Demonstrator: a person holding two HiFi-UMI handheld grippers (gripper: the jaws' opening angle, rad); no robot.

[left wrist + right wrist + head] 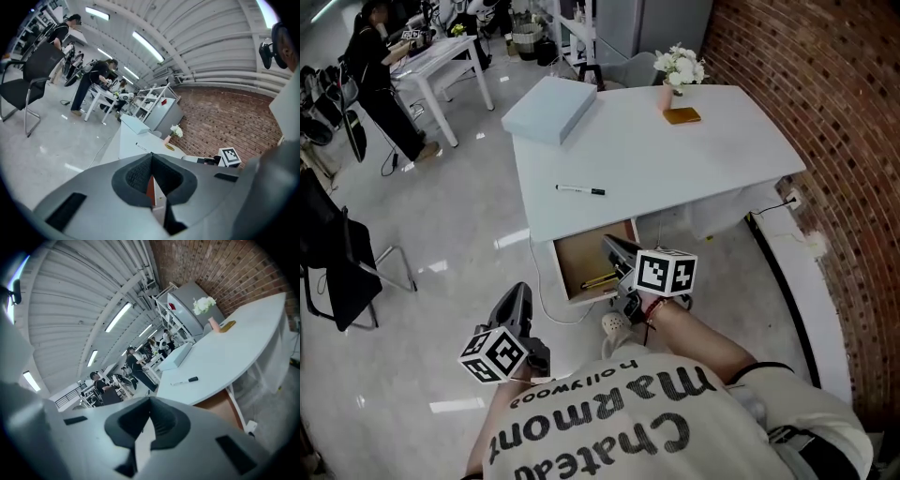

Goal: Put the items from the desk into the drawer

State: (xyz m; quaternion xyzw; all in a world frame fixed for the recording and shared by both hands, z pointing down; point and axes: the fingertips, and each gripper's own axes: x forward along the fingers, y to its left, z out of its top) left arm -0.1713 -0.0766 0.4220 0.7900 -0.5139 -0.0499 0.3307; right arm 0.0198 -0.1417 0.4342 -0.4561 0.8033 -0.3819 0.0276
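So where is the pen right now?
In the head view the pen lies on the white desk, toward its near left side, between the flat box behind it and the open drawer in front.

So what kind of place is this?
Probably an open-plan office or workshop: a white desk with its drawer open, a person working at another table, a black chair, and a brick wall alongside.

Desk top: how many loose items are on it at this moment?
4. A flat pale box at the far left corner, a marker near the front edge, a vase of white flowers at the far edge, and a small brown flat thing beside it. None seems hidden.
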